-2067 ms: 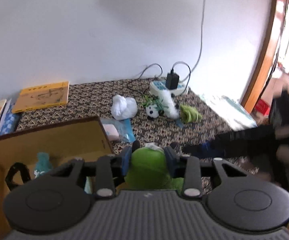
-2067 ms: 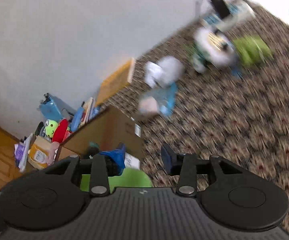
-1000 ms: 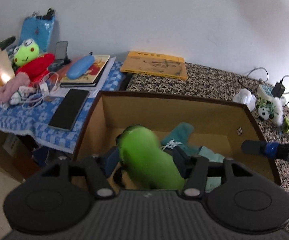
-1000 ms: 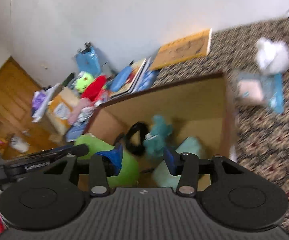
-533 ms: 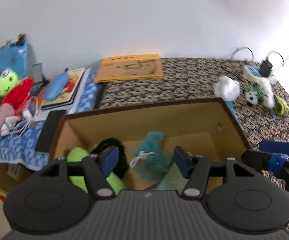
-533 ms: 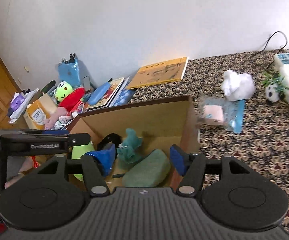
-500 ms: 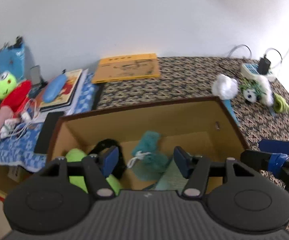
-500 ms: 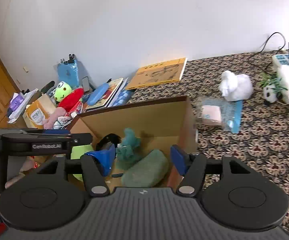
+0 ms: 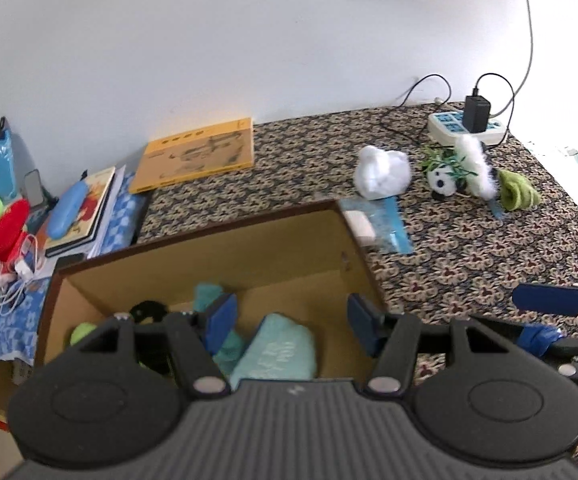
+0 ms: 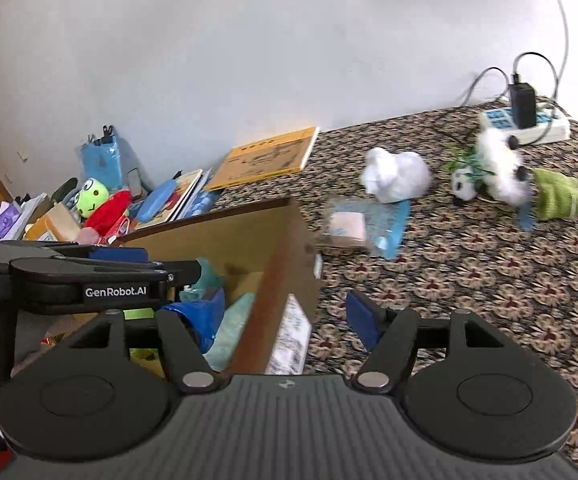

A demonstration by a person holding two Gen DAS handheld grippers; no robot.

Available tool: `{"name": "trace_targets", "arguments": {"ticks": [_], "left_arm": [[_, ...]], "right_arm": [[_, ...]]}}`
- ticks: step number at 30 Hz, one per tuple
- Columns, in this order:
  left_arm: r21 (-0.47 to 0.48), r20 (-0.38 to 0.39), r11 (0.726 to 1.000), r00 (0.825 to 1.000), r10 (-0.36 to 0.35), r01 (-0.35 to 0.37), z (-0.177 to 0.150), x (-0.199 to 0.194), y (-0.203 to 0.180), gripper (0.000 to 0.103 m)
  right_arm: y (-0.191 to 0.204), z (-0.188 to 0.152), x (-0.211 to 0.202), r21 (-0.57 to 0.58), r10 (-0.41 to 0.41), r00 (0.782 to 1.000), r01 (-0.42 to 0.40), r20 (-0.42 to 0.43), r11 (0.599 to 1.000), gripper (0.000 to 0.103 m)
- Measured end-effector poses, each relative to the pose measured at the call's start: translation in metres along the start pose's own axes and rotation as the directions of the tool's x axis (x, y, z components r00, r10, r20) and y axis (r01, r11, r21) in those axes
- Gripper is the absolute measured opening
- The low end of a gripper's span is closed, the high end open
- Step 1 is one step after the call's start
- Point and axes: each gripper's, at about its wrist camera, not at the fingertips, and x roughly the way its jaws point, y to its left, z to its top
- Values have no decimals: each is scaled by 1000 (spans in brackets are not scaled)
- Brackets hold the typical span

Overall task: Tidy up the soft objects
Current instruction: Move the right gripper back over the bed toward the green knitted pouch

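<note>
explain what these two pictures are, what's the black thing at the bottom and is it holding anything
No robot here: a person holds a hand-gripped tool in each hand, with a camera on each looking along its blue-tipped tongs. One picture comes from the left tongs, over an open brown cardboard box; the other from the right tongs, at the box's edge. Both are open and hold nothing. Inside the box lie a pale teal folded cloth and a lime green plush. On the patterned carpet wait a white fluffy plush, a small panda toy and an olive green knitted piece.

Bright daylight from right (glare), fisheye warp, possibly slight motion blur.
</note>
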Motion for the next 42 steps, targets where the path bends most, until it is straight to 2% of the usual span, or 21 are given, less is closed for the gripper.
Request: {"name": "trace_targets", "arguments": {"ticks": [15, 22, 36, 42], "left_arm": [[63, -40, 998, 999, -17, 20, 12, 1, -94, 61], [62, -63, 996, 996, -58, 62, 17, 5, -129, 61], [84, -119, 992, 989, -86, 97, 40, 33, -191, 61], [102, -127, 992, 990, -65, 78, 53, 46, -207, 61]], "right_arm": [[-64, -2, -38, 18, -67, 997, 67, -26, 998, 53], [-95, 0, -55, 22, -106, 993, 107, -44, 994, 53], [-152, 28, -77, -30, -177, 982, 175, -71, 984, 53], [-175, 43, -67, -33, -158, 983, 155, -94, 987, 52]]}}
